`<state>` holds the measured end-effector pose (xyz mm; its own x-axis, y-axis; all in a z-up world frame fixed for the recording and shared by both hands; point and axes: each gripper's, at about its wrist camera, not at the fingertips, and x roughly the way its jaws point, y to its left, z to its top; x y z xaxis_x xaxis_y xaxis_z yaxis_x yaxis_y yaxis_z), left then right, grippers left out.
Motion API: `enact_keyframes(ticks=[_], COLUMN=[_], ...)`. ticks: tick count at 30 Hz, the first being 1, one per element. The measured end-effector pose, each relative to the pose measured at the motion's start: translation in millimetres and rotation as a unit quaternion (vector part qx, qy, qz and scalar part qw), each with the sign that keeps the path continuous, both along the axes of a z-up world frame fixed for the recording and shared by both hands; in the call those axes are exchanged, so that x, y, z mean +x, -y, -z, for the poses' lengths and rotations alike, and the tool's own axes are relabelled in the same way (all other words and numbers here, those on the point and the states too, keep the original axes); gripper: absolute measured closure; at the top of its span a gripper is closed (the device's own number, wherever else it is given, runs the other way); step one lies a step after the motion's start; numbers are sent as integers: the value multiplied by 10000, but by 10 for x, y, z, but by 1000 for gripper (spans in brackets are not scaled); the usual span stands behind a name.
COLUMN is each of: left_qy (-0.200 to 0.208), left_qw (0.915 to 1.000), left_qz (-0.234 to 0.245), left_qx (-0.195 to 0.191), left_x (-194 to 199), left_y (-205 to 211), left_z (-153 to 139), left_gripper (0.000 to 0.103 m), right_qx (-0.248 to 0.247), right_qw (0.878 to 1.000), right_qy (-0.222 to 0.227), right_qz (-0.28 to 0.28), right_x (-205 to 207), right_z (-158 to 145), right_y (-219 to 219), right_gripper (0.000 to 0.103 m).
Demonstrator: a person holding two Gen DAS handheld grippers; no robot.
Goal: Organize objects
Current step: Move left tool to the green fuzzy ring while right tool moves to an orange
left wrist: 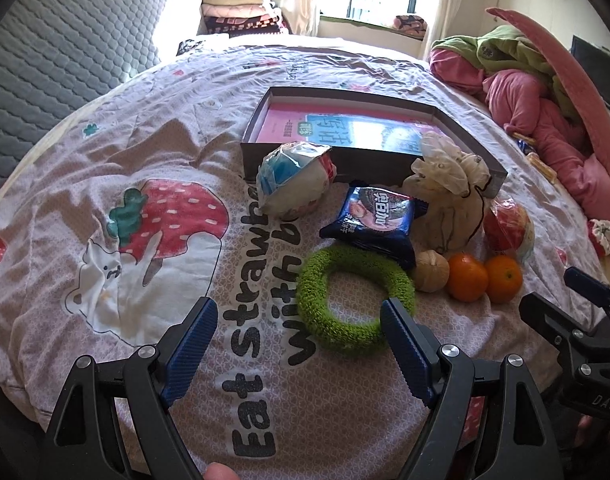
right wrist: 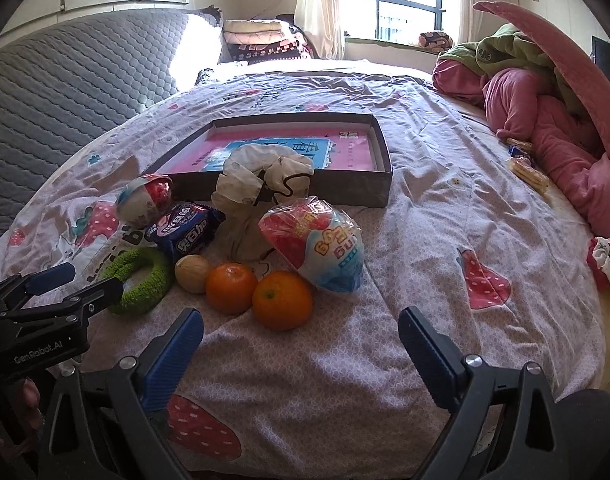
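On the bed lie a green fuzzy ring [left wrist: 355,300] [right wrist: 141,280], a blue cookie packet [left wrist: 375,220] [right wrist: 185,230], a walnut [left wrist: 431,271] [right wrist: 192,273], two oranges [left wrist: 467,282] [right wrist: 282,299], a cream drawstring pouch [left wrist: 449,196] [right wrist: 257,188] and two wrapped toy eggs [left wrist: 295,184] [right wrist: 319,246]. Behind them is a shallow grey box [left wrist: 289,160] [right wrist: 337,190] with a pink book in it. My left gripper [left wrist: 299,322] is open, its right finger at the ring's near edge. My right gripper [right wrist: 301,332] is open and empty, just short of the oranges.
Pink and green bedding [right wrist: 545,112] is piled at the right. A red floral scrunchie [right wrist: 605,262] and small snack packets [right wrist: 527,168] lie near it. A grey quilted headboard [left wrist: 65,52] stands at the left, folded blankets [right wrist: 261,38] at the back.
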<state>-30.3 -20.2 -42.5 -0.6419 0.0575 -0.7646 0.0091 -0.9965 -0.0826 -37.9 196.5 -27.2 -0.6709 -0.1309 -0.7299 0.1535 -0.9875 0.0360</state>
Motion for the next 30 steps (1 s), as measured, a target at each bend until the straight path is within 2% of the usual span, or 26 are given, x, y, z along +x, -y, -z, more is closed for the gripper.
enact_keyframes(ticks=[6,12,19,23,30], left_qy=[112,200,226,275,262], left_qw=[9999,9996,9997,9994,9995], left_qz=[-9,57,131,157,165], left_qx=[119,174,40,136,30], left_x=[-105,-181,-239,-267,-308], left_y=[78,111,72,99,77], left_z=[80,164,222,235,246], left_gripper=[19,19,19,19,22], right_qx=[60,68,173,203,173], right_qw=[9999,9997,9993,9992,9995], right_qy=[78,204,317,342,244], right_qz=[45,112,58,22,-32], right_x=[-53,-114,-171,-194,-244], right_z=[58,129,221,257,264], right_y=[40,47,129,170,213], right_gripper=[10,22,32,38,43])
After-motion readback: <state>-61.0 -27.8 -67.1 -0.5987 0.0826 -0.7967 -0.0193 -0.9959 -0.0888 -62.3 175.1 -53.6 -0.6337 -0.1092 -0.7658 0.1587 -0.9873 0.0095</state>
